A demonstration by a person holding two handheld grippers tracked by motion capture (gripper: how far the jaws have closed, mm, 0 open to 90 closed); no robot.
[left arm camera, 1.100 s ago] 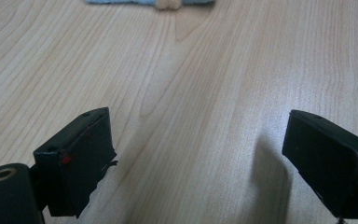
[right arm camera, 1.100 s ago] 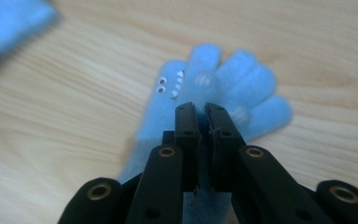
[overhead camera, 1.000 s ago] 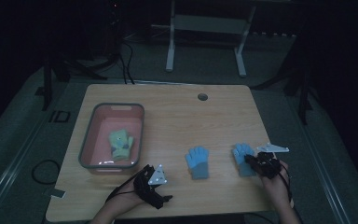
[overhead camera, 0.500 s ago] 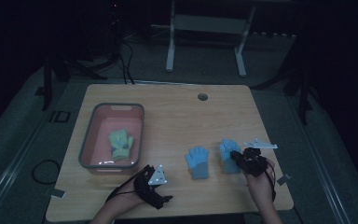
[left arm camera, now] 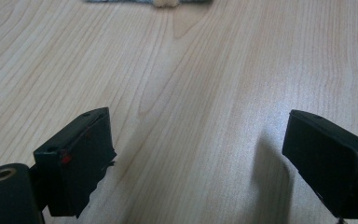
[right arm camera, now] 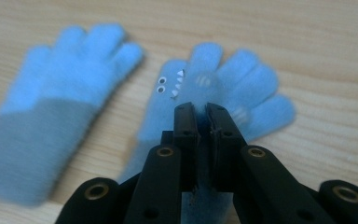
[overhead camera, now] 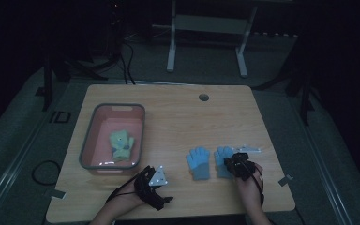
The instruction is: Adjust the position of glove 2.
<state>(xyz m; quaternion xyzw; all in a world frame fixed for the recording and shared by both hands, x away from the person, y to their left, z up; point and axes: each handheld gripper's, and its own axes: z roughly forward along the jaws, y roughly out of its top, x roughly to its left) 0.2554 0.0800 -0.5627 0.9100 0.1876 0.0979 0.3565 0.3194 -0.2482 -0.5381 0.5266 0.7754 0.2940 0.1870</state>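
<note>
Right gripper (right arm camera: 200, 112): fingers (right arm camera: 186, 135) nearly closed, pinching cuff of right glove (right arm camera: 223, 81); just eased open slightly, fabric between them. Glove flat on table (overhead camera: 178, 117), just beside left glove (overhead camera: 198, 163).

Left gripper (left arm camera: 205, 154): fingers wide apart, holding nothing, over bare table.

Bin (overhead camera: 90, 140) at left, green glove (overhead camera: 122, 144) inside.

Risks:
- Thin pinch on knit: glove may slip out on lift.
- Drag toward bin may snag left glove, shift it.
- Limp glove may catch bin rim.

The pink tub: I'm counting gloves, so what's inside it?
Inside the pink tub lies a yellow-green glove on the bottom. Whether a second glove lies beneath it cannot be seen.
</note>
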